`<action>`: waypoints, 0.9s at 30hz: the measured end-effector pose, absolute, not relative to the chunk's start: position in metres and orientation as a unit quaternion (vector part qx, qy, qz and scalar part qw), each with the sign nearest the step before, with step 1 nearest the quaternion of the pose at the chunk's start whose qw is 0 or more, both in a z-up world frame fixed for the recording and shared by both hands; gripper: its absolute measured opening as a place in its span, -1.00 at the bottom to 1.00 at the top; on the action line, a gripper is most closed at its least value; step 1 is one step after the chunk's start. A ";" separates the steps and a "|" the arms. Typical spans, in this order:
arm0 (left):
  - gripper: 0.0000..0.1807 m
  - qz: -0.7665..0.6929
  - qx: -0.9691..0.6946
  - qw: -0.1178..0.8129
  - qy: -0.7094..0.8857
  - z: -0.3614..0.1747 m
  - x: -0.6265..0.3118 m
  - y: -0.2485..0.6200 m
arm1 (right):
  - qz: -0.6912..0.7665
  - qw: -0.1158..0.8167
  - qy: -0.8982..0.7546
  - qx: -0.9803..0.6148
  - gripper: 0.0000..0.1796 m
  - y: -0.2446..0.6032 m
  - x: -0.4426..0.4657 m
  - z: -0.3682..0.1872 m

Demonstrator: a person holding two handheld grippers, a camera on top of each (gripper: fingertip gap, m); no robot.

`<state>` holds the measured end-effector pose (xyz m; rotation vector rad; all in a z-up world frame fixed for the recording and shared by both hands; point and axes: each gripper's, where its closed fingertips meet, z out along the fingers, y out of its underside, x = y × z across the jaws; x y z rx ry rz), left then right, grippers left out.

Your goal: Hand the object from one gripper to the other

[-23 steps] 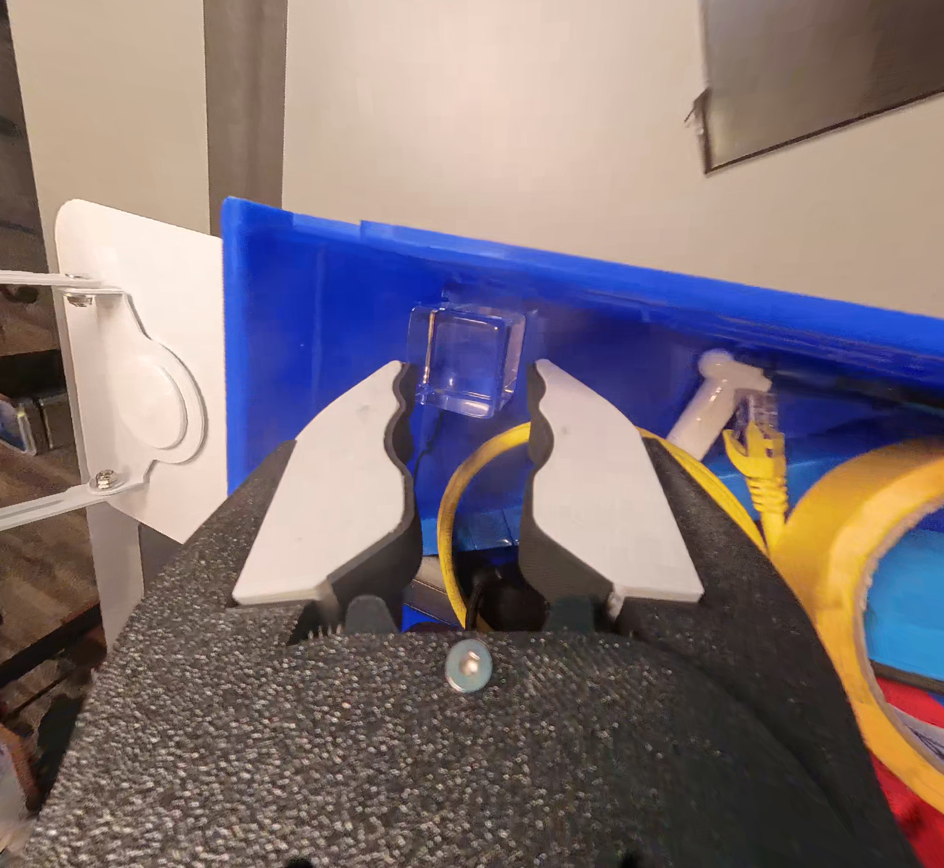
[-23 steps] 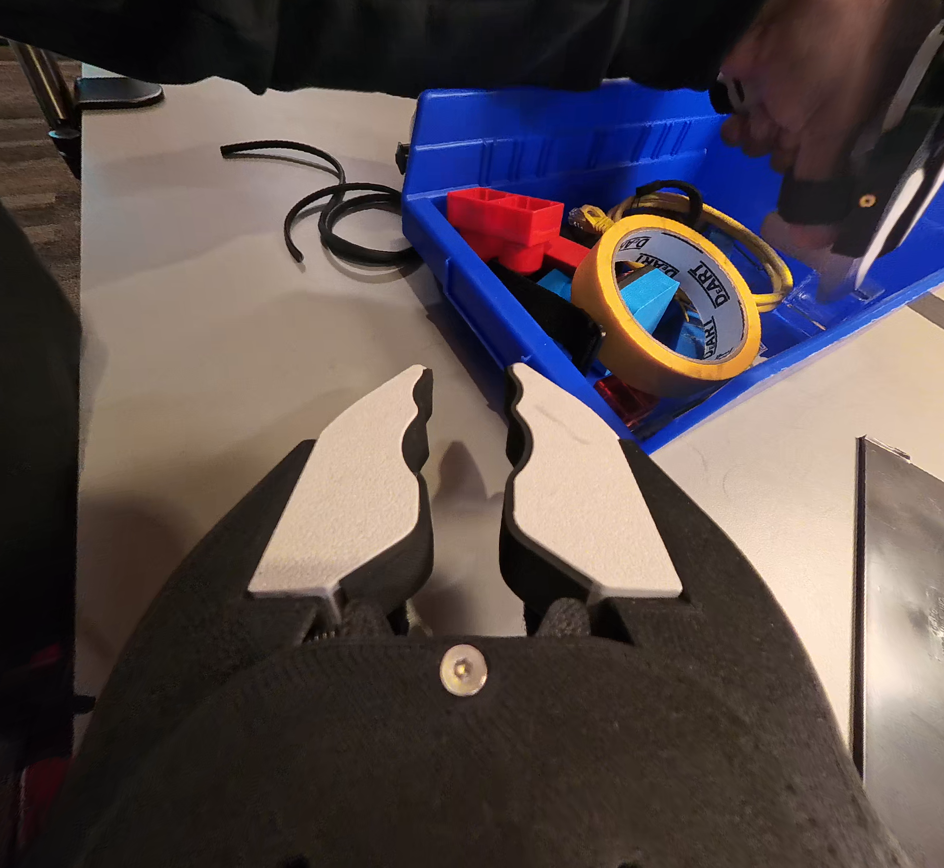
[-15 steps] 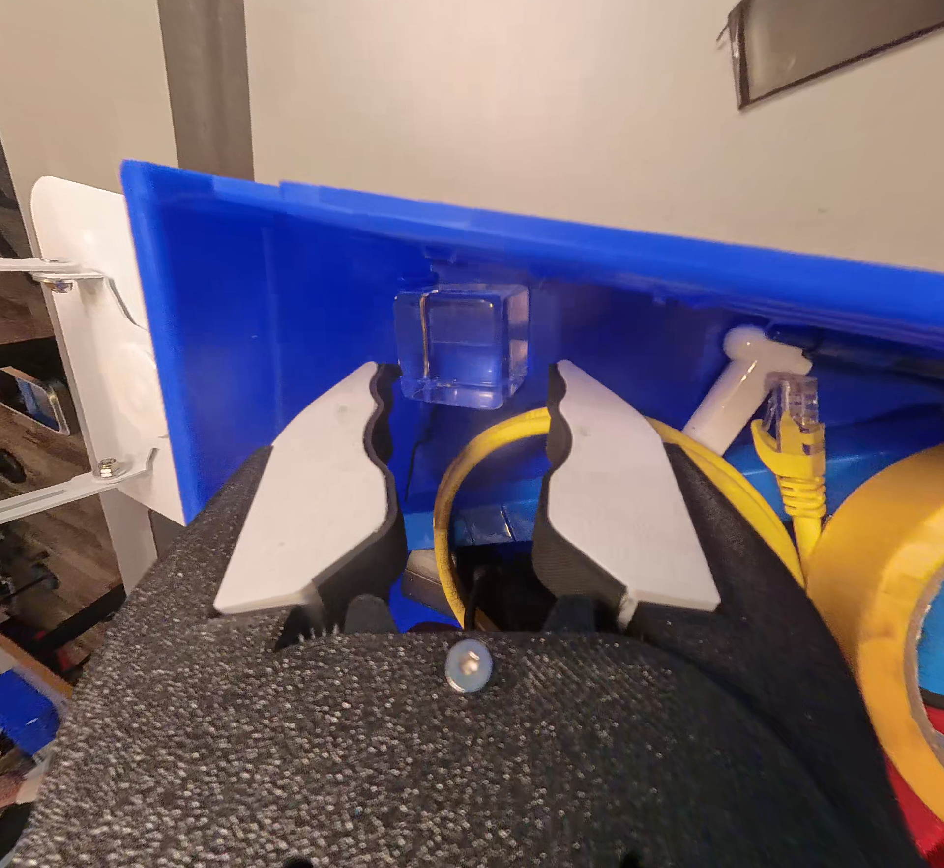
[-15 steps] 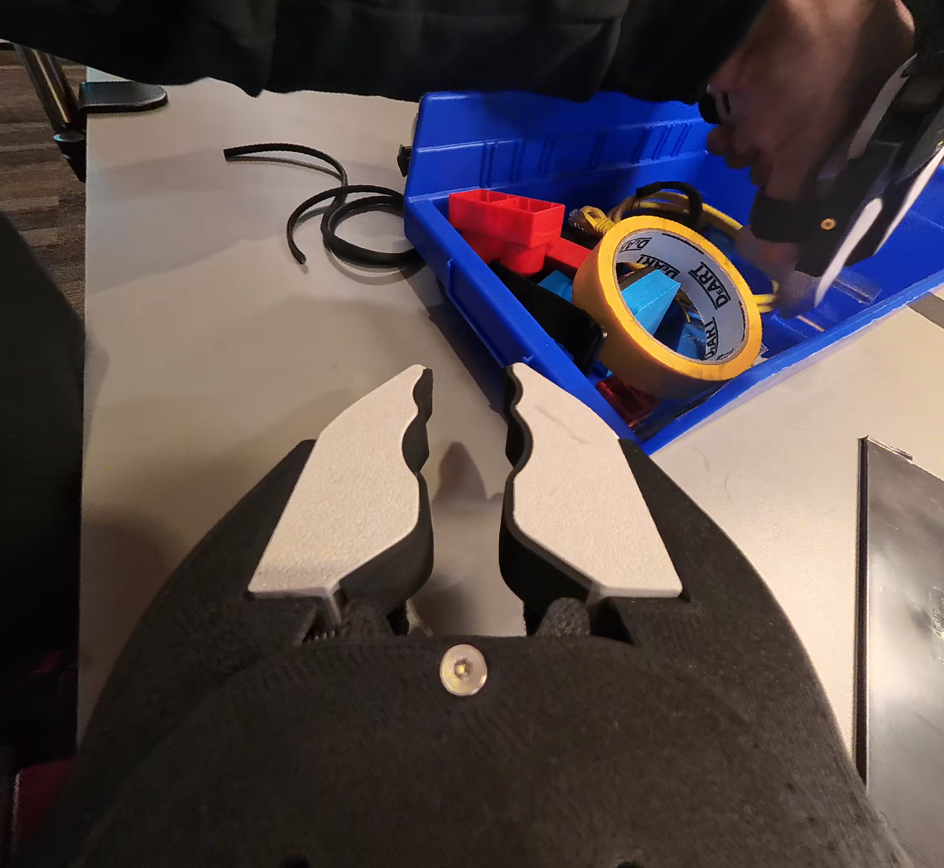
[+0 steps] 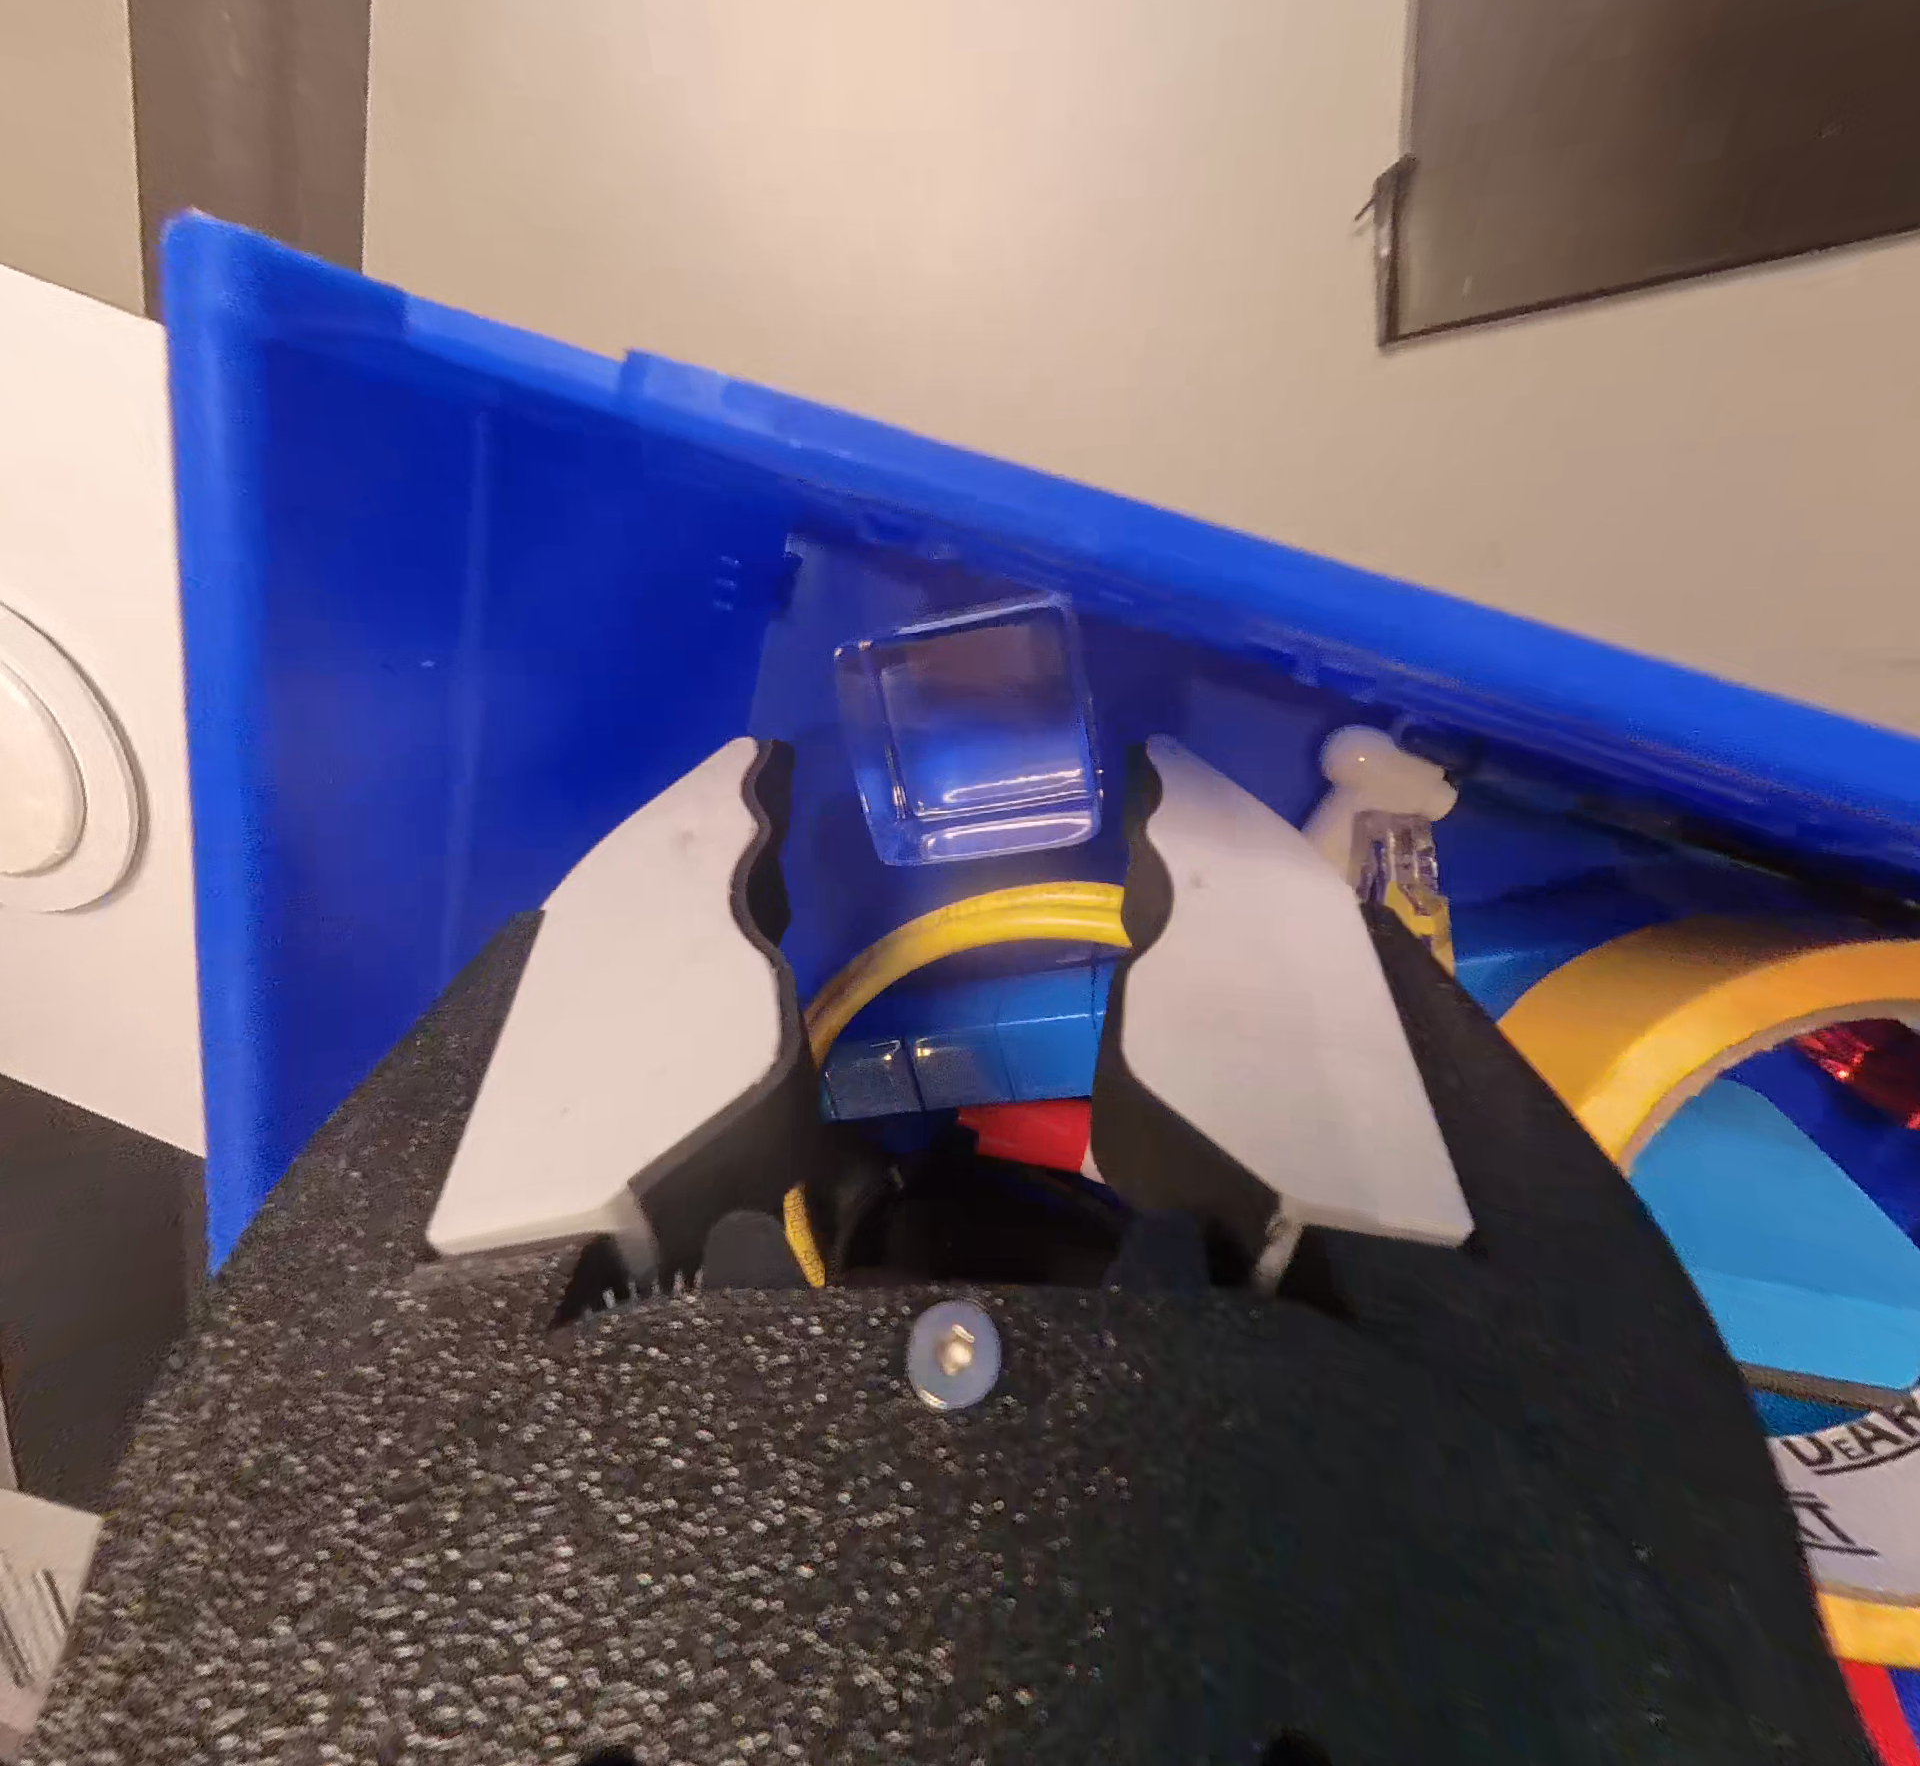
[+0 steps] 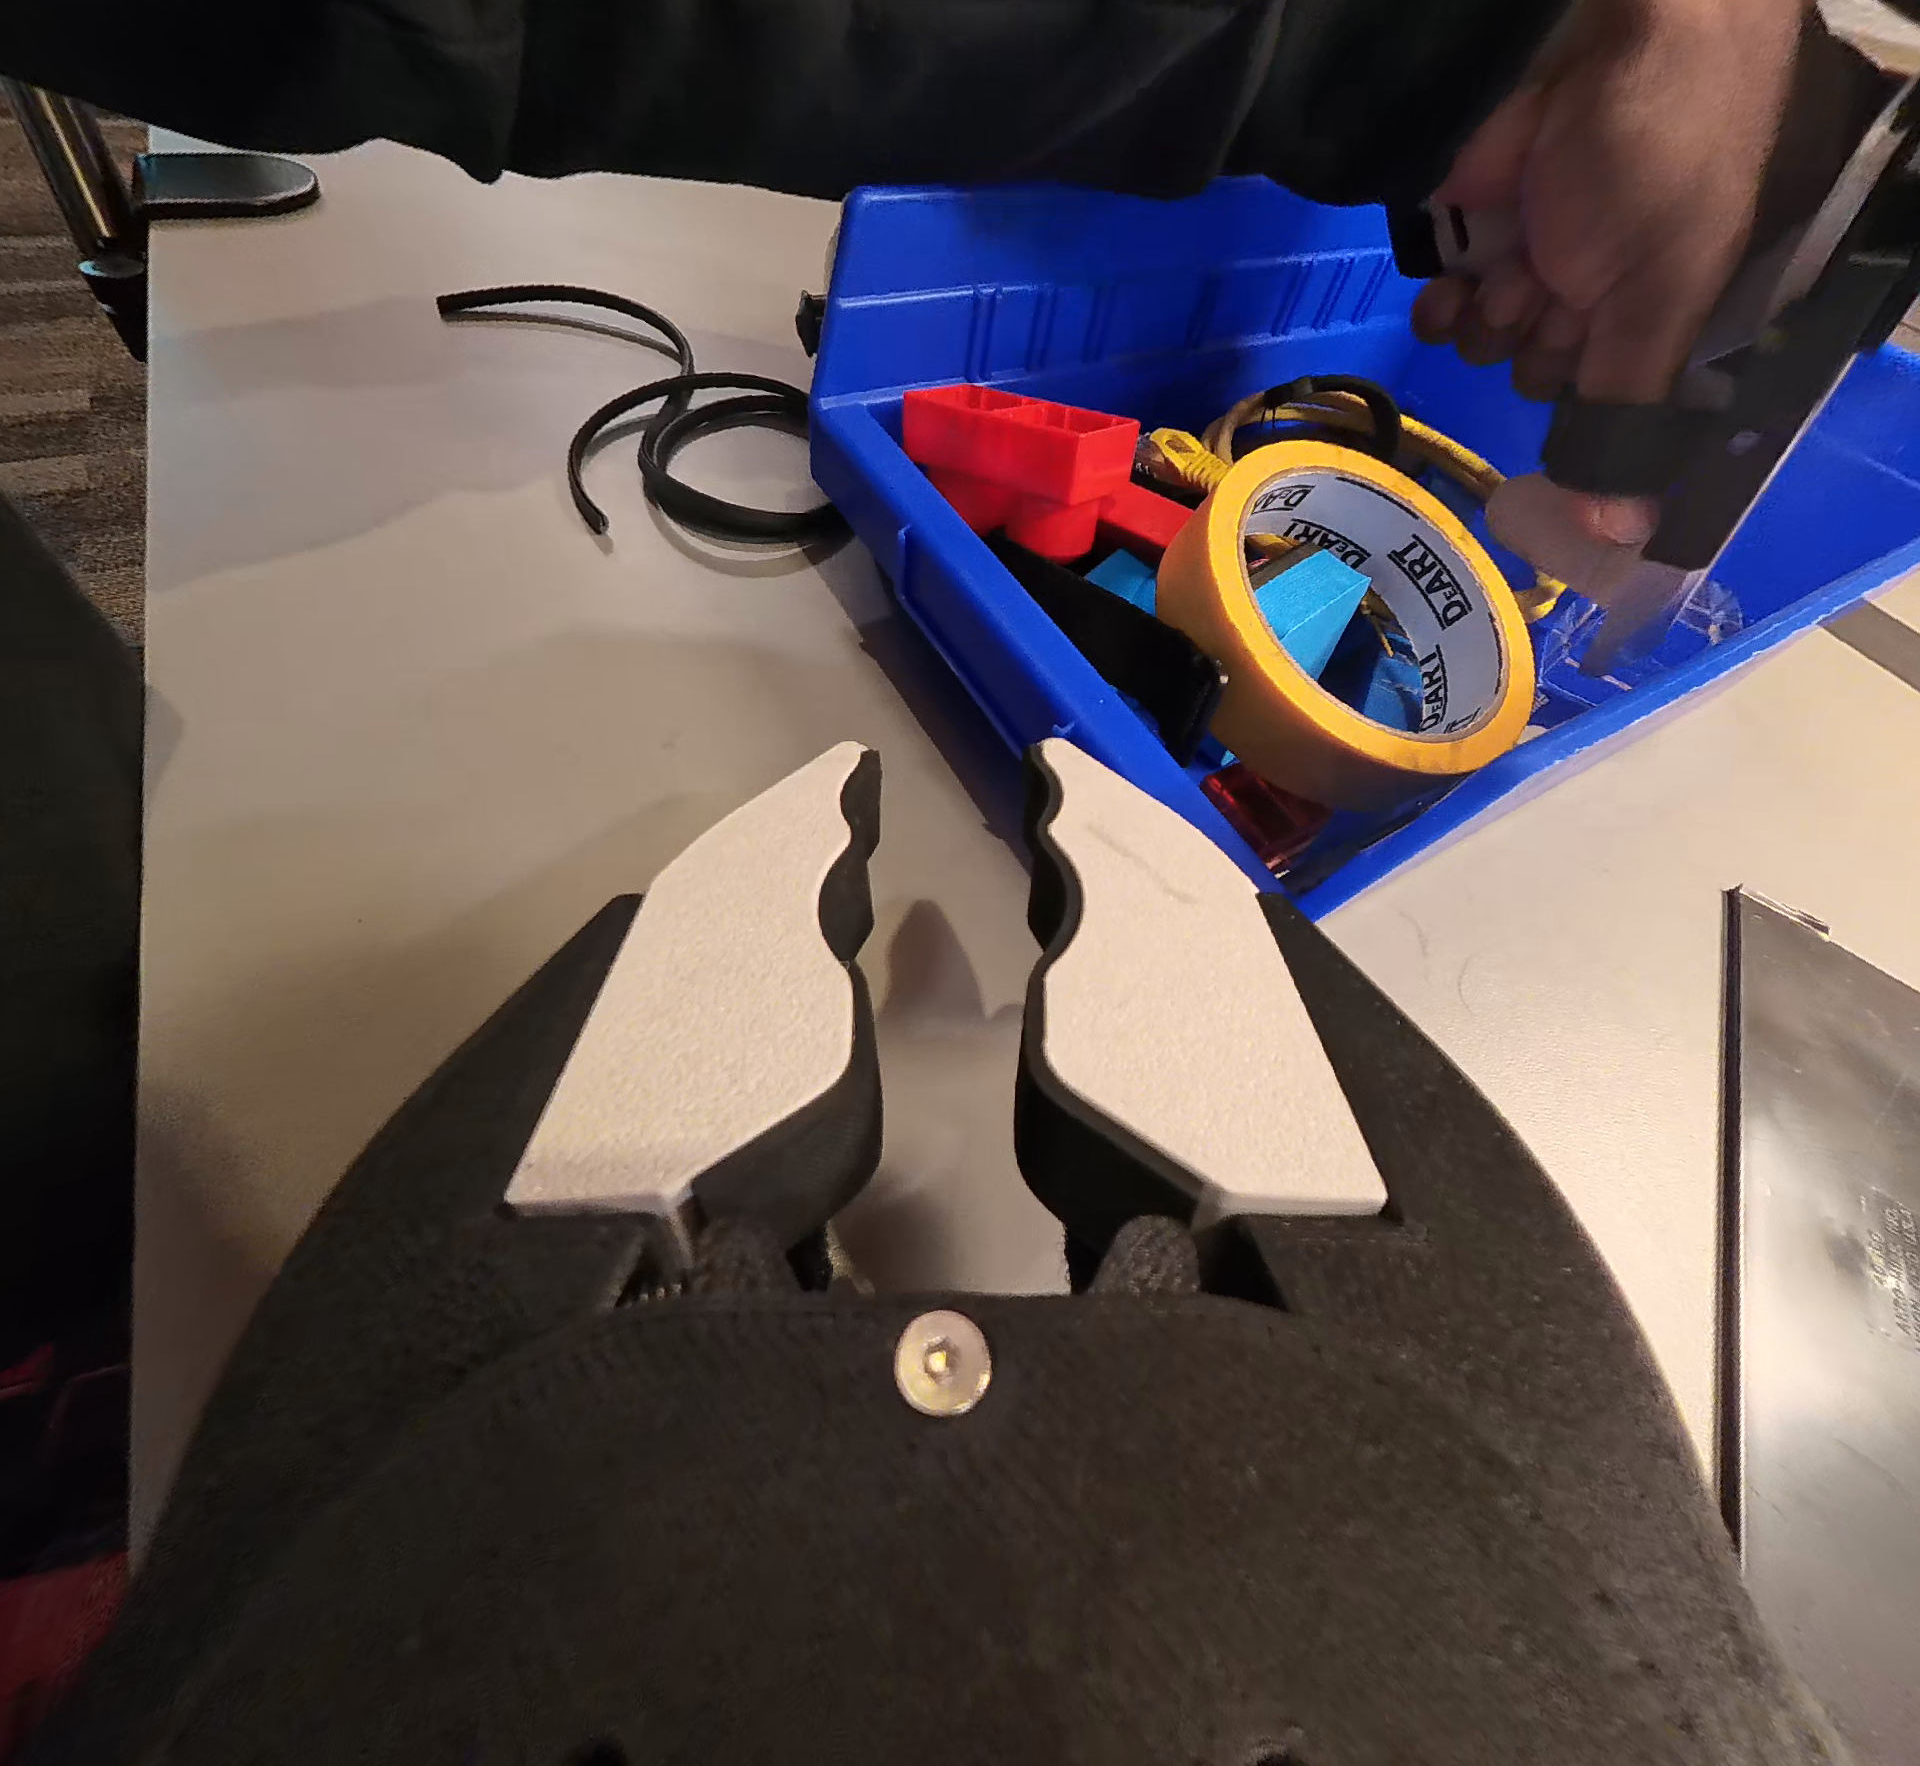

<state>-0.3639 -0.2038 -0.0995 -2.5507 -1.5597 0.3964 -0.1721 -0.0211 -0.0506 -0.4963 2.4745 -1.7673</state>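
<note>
A clear plastic cube [image 5: 971, 729] lies against the inner wall of the blue bin [image 5: 468, 677], just beyond my left gripper's tips. My left gripper [image 5: 951, 766] is open, its fingers on either side of the cube's near edge, not gripping it. In the right wrist view the left gripper [image 6: 1652, 604] reaches down into the far corner of the bin [image 6: 1039, 667], held by a hand [image 6: 1621, 189]. My right gripper [image 6: 951, 771] is open and empty, low over the grey table, beside the bin's near corner.
The bin holds a yellow tape roll [image 6: 1351, 615], a yellow network cable [image 5: 966, 927], a red block [image 6: 1008, 459], light blue blocks [image 6: 1309, 615] and a white piece [image 5: 1371, 771]. A black cord [image 6: 665, 438] lies on the table left of the bin. A dark sheet [image 6: 1849, 1249] lies at right.
My left gripper has gone deeper into the bin and opened wider around the clear cube, which now sits tilted. My right gripper has stayed still.
</note>
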 end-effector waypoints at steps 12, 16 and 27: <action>-0.49 0.257 -0.790 0.155 -0.535 -0.022 -0.358 -0.205 | -0.589 0.006 0.794 -0.150 -0.72 -0.022 -0.179 -0.045; -0.49 0.314 -0.738 0.275 -0.530 0.034 -0.327 -0.184 | -0.604 -0.005 0.784 -0.141 -0.74 -0.023 -0.183 -0.038; -0.50 0.298 -0.499 0.672 -0.459 0.085 -0.185 -0.076 | -0.674 -0.051 0.720 -0.157 -0.69 -0.020 -0.178 -0.006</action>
